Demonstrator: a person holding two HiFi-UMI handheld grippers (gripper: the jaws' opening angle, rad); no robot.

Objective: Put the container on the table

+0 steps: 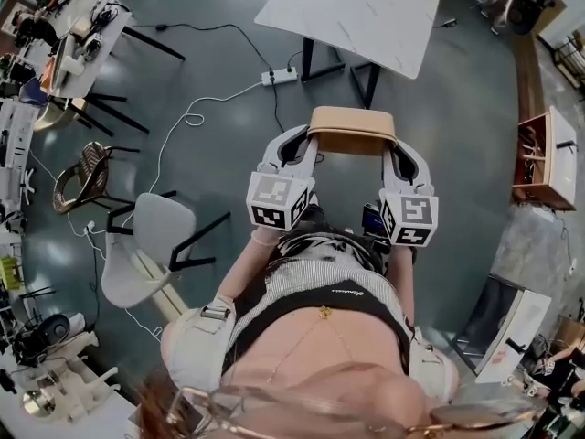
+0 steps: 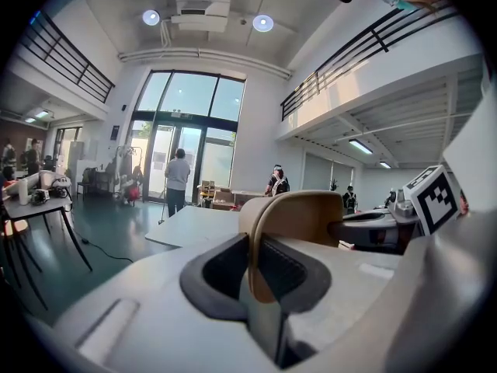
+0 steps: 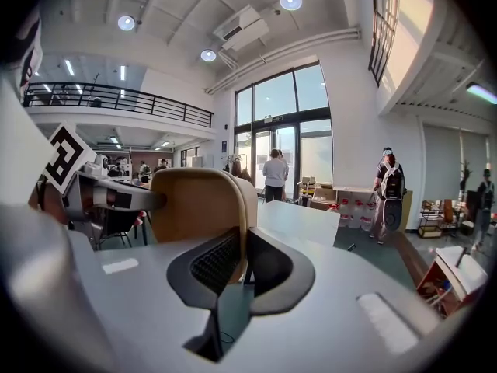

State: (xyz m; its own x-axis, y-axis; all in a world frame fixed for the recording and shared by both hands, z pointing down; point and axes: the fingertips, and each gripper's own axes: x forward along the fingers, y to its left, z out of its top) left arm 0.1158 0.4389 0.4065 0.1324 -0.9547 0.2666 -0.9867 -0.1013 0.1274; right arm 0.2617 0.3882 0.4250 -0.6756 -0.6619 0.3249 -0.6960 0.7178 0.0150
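Two hand-held grippers shared one load. At 9 o'clock of that load, the white-shelled left gripper (image 1: 304, 146) had its dark ribbed jaws pressed onto the left end wall of the tan, round-cornered, plastic-looking container (image 1: 352, 132), with the thin wall pinched between them. At 3 o'clock, the right gripper (image 1: 397, 152) clamped the opposite end wall in the same way. Grasping both ends probably served to hold the wide container level and free of twist. The container hung in the air in front of the person, over the dark grey floor (image 1: 228, 80). It was not yet on the white, marble-patterned rectangular table (image 1: 361, 12), which lay beyond it at 12 o'clock, well apart. A forward carry to the table was judged the step in hand.
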